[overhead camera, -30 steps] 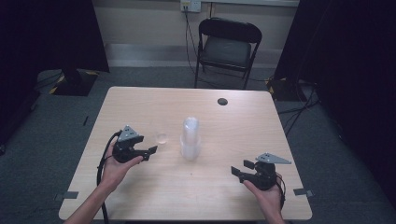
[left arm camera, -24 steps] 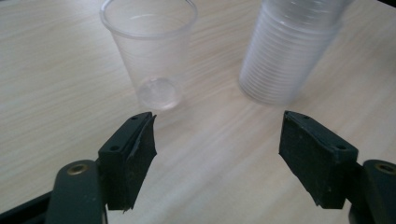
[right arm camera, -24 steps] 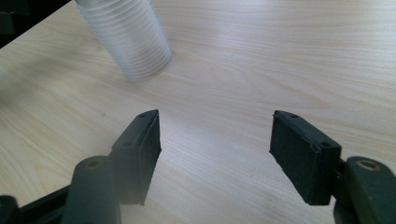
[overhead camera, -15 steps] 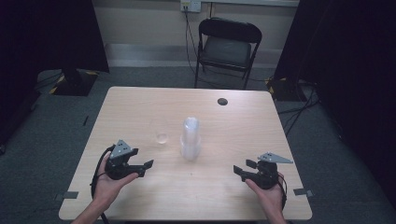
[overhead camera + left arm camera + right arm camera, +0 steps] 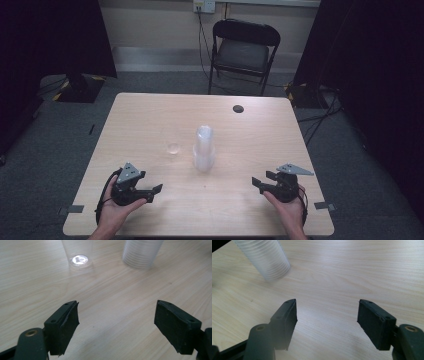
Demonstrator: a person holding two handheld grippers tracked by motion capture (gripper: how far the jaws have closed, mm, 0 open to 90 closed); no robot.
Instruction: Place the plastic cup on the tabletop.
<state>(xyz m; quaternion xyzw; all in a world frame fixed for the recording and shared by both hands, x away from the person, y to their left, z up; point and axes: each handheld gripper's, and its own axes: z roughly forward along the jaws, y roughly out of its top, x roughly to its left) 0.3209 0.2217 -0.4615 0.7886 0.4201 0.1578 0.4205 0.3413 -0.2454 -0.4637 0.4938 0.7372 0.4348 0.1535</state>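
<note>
A stack of clear plastic cups stands mouth down at the middle of the wooden table. A single clear cup stands to its left. In the left gripper view that cup and the stack rise ahead of the jaws. My left gripper is low over the table's near left, well short of the single cup; its jaws have just been opening and stand wide with nothing between them. Over the near right, my right gripper is open and empty, with the stack ahead to its left.
A small dark round disc lies near the table's far edge. A black folding chair stands beyond the table. Black curtains hang on both sides. Tape marks sit on the carpet near the front corners.
My left hand has pulled back from the single cup toward the near left edge, leaving the cup standing. Its jaws have widened. The right hand has kept still.
</note>
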